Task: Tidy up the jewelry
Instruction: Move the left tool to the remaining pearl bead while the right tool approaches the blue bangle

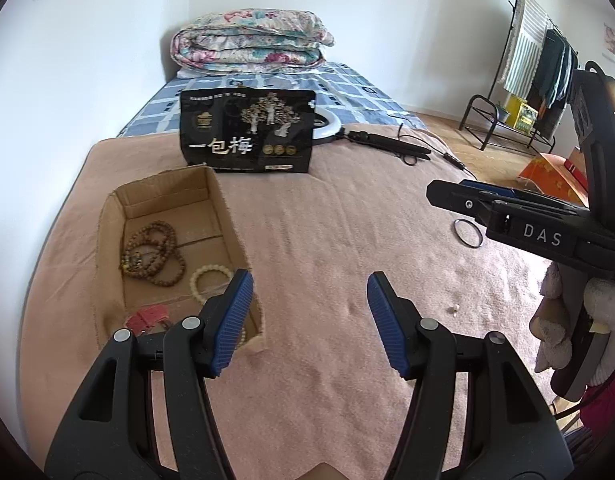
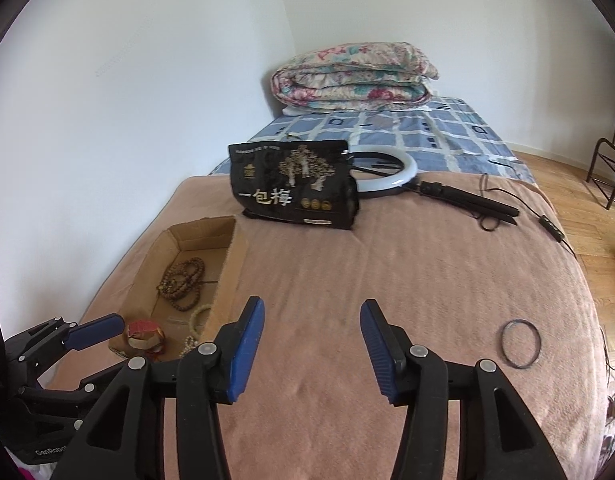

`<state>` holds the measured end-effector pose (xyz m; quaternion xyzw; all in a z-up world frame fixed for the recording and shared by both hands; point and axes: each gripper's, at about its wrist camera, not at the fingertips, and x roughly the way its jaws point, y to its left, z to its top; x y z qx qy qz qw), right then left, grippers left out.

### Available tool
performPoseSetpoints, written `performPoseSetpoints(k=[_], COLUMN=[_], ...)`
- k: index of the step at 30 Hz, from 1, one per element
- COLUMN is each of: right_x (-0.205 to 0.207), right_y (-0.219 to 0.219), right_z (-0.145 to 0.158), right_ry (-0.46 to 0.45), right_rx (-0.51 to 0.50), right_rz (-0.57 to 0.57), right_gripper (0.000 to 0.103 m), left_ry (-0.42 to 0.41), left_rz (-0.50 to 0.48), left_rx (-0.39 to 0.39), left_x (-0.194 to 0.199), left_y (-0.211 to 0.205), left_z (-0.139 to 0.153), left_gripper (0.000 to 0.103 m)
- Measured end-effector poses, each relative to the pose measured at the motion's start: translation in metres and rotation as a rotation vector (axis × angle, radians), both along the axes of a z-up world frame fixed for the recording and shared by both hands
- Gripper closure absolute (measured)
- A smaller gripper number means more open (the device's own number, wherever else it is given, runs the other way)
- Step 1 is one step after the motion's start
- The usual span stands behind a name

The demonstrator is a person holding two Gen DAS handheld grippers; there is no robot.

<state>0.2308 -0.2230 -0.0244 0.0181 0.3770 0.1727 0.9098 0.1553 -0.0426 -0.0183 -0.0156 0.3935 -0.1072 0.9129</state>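
Observation:
A cardboard box (image 1: 217,196) (image 2: 237,248) lies on the pink blanket at the left. It holds brown bead strings (image 1: 153,250) (image 2: 183,282), a white bead bracelet (image 1: 207,280) (image 2: 197,316) and a red watch (image 1: 149,318) (image 2: 145,334). A dark thin bangle (image 1: 467,233) (image 2: 521,344) lies flat on the blanket at the right. My left gripper (image 1: 309,312) is open and empty beside the box's near corner. My right gripper (image 2: 311,334) is open and empty over bare blanket, left of the bangle; its body (image 1: 527,216) shows above the bangle in the left wrist view.
A black snack bag (image 1: 247,130) (image 2: 295,186) stands behind the box. A ring light with a black handle and cable (image 1: 371,138) (image 2: 391,172) lies behind it. A folded floral quilt (image 1: 251,38) (image 2: 353,76) sits at the bed's far end. A small pale bit (image 1: 453,309) lies on the blanket.

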Motion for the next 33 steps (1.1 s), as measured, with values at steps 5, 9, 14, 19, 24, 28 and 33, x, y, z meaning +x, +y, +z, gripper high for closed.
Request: performPoseSetpoints(k=[5, 9, 14, 19, 24, 28, 33], right_x=[-0.006, -0.008, -0.008, -0.01, -0.006, -0.005, -0.001], right_y=[-0.031, -0.056, -0.086, -0.115, -0.143, -0.161, -0.179], right_z=[0.002, 0.003, 0.0, -0.005, -0.01, -0.013, -0.02], right_ry=[-0.006, -0.007, -0.005, 0.01, 0.03, 0.03, 0.046], right_rx=[-0.002, -0.003, -0.011, -0.018, -0.006, -0.008, -0.021], right_rz=[-0.05, -0.093, -0.147, -0.201, -0.247, -0.282, -0.316], right_gripper=[0.041, 0.036, 0.025, 0.02, 0.019, 0.012, 0.01], left_ry=[0.006, 0.01, 0.025, 0.047, 0.074, 0.088, 0.119], left_rz=[-0.035, -0.061, -0.093, -0.126, -0.174, -0.205, -0.226], left_rx=[-0.002, 0.001, -0.004, -0.003, 0.006, 0.014, 0.0], left_x=[0.0, 0.001, 0.004, 0.007, 0.005, 0.003, 0.007], left_y=[-0.022, -0.039, -0.058, -0.077, -0.102, -0.119, -0.134], left_z=[-0.001, -0.003, -0.007, -0.016, -0.029, -0.038, -0.05], left_gripper=[0.042, 0.042, 0.042, 0.042, 0.042, 0.042, 0.042])
